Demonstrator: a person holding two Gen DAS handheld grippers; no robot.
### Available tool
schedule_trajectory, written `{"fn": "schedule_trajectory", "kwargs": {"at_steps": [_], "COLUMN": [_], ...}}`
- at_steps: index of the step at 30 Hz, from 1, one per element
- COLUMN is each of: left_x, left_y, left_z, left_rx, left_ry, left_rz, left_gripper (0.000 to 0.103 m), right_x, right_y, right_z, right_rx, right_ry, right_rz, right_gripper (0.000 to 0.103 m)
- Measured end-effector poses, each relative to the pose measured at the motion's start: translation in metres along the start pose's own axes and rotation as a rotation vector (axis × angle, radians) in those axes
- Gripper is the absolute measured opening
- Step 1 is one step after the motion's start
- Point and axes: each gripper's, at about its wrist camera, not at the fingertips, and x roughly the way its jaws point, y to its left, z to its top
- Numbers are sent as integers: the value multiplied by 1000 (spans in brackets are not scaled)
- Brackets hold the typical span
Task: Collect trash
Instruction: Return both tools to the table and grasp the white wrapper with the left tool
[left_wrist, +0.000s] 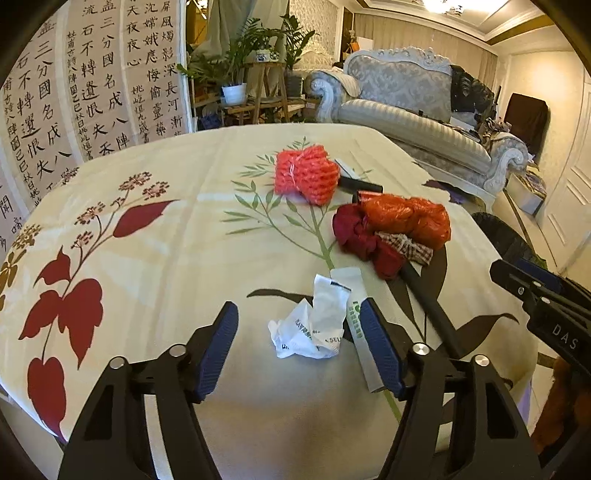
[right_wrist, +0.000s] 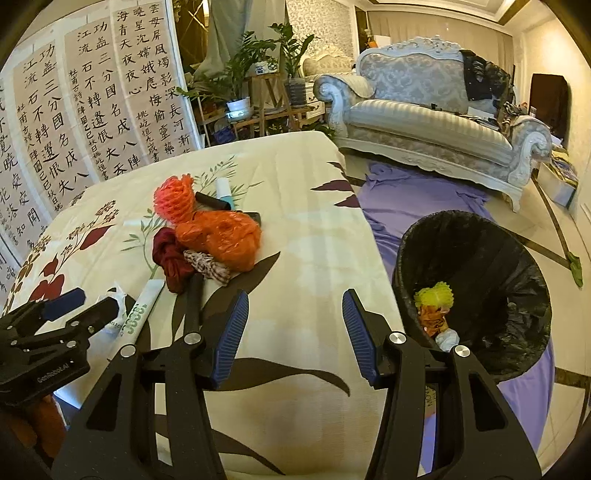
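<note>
White crumpled wrapper (left_wrist: 314, 328) lies on a cream floral tablecloth (left_wrist: 166, 258), between the spread, empty jaws of the left gripper (left_wrist: 303, 343). Just beside it, a long white packet (left_wrist: 356, 321) with green print runs lengthwise away from the camera. Beyond sit an orange plastic bag (left_wrist: 410, 218) and red foam netting (left_wrist: 306, 173). The right gripper (right_wrist: 295, 332) hangs released, holding nothing, near a black-lined bin (right_wrist: 480, 266) on the floor. A grey sofa (right_wrist: 424, 110) stands behind.
</note>
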Motion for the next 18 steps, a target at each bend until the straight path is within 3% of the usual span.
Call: {"fn": "schedule_trajectory", "kwargs": {"at_steps": [5, 10, 18], "left_x": [9, 8, 3], "left_y": [-1, 0, 8], "left_z": [-5, -6, -6], "left_rx": [5, 14, -4], "left_ry": [41, 28, 18], "left_rz": [-23, -29, -37], "left_gripper": [49, 31, 29], "right_x": [1, 1, 4], "right_y": [3, 6, 20], "right_z": [0, 0, -2], "right_rx": [-6, -15, -44], "right_ry": [4, 6, 22], "right_rz": [3, 5, 27], "right_gripper": [52, 52, 52]}}
